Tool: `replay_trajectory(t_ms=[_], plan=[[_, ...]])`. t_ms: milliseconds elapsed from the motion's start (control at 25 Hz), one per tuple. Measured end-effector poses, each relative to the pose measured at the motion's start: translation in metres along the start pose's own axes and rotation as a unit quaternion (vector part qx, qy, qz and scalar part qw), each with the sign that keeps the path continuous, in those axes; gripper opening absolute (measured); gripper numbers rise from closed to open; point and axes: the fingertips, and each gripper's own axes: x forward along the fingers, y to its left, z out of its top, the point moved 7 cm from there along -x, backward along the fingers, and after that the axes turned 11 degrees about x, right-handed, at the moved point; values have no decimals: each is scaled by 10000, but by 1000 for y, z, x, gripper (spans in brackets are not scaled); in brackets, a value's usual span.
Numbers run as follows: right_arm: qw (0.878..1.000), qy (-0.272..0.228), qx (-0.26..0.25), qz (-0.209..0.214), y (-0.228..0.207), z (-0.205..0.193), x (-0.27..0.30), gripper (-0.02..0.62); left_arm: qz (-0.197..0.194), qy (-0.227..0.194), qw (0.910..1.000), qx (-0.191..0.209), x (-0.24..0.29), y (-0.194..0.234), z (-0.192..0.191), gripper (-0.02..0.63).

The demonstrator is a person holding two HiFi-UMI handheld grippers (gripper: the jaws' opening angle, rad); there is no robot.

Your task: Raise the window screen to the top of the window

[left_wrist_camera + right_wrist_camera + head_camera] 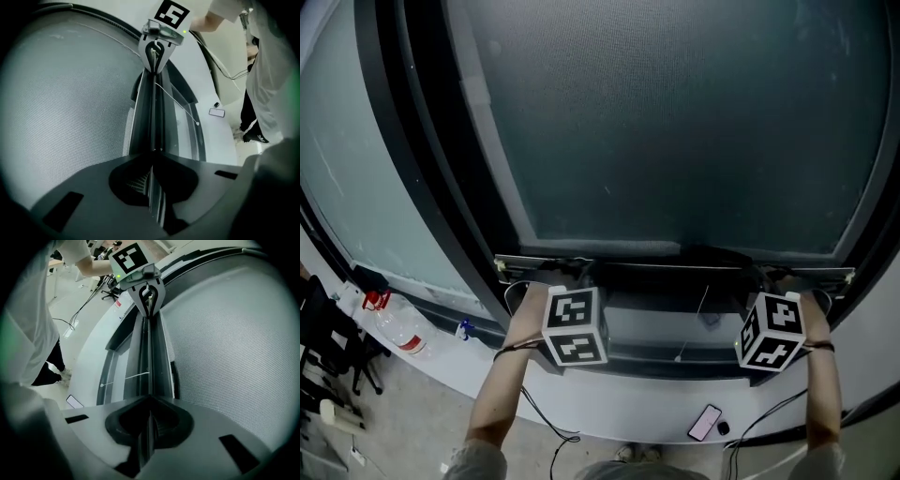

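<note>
On the white curved sill [628,412], nearest the viewer, a flat rectangular phone [705,423] is seen. Beyond it, the left gripper [152,154] and the right gripper [150,399] are each clamped shut on the thin dark bottom rail [675,267] of the grey mesh window screen [675,122], one near each end. The rail is held low within the black window frame [422,141].

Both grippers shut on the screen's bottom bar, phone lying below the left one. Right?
No. The head view shows the phone below the right gripper, not the left gripper. Both are shut on the screen's bottom bar.
</note>
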Motion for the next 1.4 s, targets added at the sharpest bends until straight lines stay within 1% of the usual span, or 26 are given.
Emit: replay_trajectory(t_ms=[160, 440, 640, 840, 960, 1040, 1120, 1200, 1280, 1400], plan=[[9997, 0, -69, -231, -11, 6, -10, 20, 173, 24, 9998, -2, -10, 14, 0, 21], [9952, -225, -68, -951, -60, 26, -53, 20, 865, 195, 9960, 139, -53, 68, 2, 21], [9908, -81, -282, -1324, -96, 43, -88, 20, 1297, 37, 9915, 129, -88, 108, 4, 21], [9854, -119, -357, -1660, -130, 59, -119, 20, 1772, 147, 9836, 287, -121, 144, 6, 21], [9790, -193, -408, -1988, -155, 70, -141, 20, 2054, 302, 9774, 396, -141, 171, 6, 21], [9736, -280, -398, -2228, -178, 80, -162, 20, 2232, 373, 9731, 430, -162, 197, 6, 21], [9685, -288, -424, -2435, -204, 91, -183, 20, 2339, 477, 9698, 499, -183, 226, 8, 21], [9654, -259, -463, -2552, -226, 102, -202, 20, 2382, 640, 9674, 573, -202, 251, 11, 21], [9628, -248, -507, -2641, -246, 112, -220, 20, 2444, 805, 9643, 623, -219, 272, 14, 21], [9560, -249, -590, -2863, -269, 123, -244, 20, 2647, 954, 9572, 675, -242, 299, 19, 21]])
